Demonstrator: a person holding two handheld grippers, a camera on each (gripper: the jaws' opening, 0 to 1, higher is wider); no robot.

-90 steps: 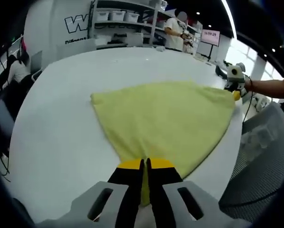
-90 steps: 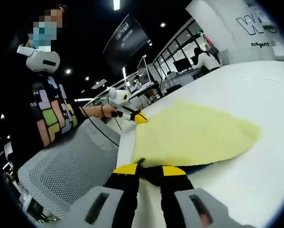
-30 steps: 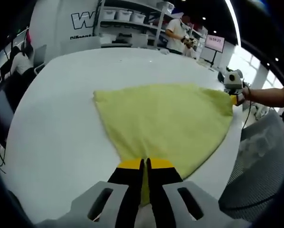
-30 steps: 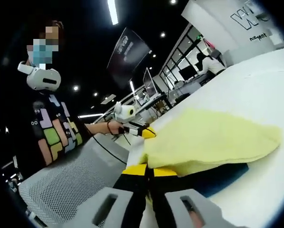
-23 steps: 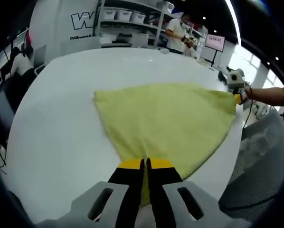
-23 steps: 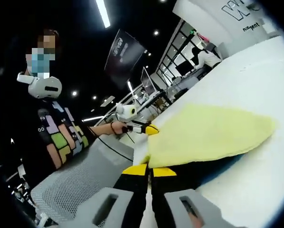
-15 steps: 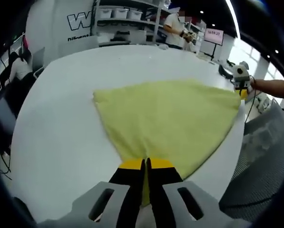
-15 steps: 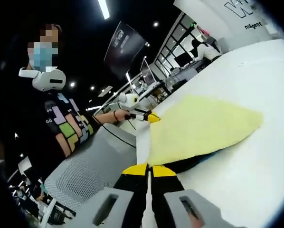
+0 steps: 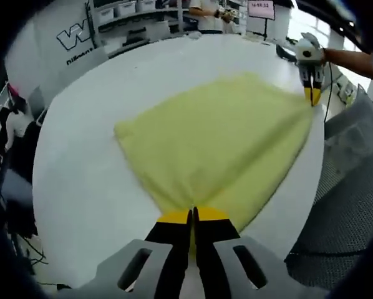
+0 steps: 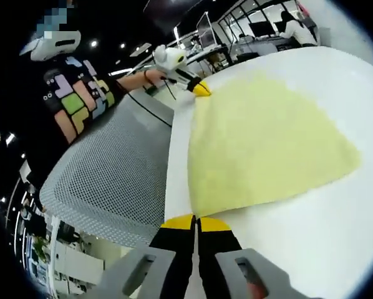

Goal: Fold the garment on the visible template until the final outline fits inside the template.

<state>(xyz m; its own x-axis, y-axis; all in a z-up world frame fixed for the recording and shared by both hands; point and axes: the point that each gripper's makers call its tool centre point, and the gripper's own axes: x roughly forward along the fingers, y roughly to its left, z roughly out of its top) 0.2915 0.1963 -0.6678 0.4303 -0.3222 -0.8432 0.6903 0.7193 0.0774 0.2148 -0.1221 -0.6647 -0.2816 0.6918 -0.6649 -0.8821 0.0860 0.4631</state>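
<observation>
A pale yellow garment [image 9: 217,143] lies spread flat on the white round table [image 9: 80,156]. My left gripper [image 9: 191,216] is shut on its near corner, at the table's edge. My right gripper [image 9: 312,94] comes in at the top right, its yellow tips on the far corner. In the right gripper view the same garment [image 10: 261,143] fans out from my right gripper [image 10: 196,219], which is shut on the corner nearest it. The left gripper [image 10: 202,90] pinches the opposite corner along the same table edge.
A grey mesh chair [image 10: 105,180] stands just off the table edge between the two grippers, also at the right in the left gripper view [image 9: 348,218]. The person [image 10: 74,93] holding the grippers stands behind it. Bare white table [image 10: 336,237] surrounds the garment. Shelves [image 9: 130,9] line the far wall.
The right gripper has come down and the lifted garment edge now lies flat on the table. The dark blue patch seen under that edge is covered. Both views tilted downward.
</observation>
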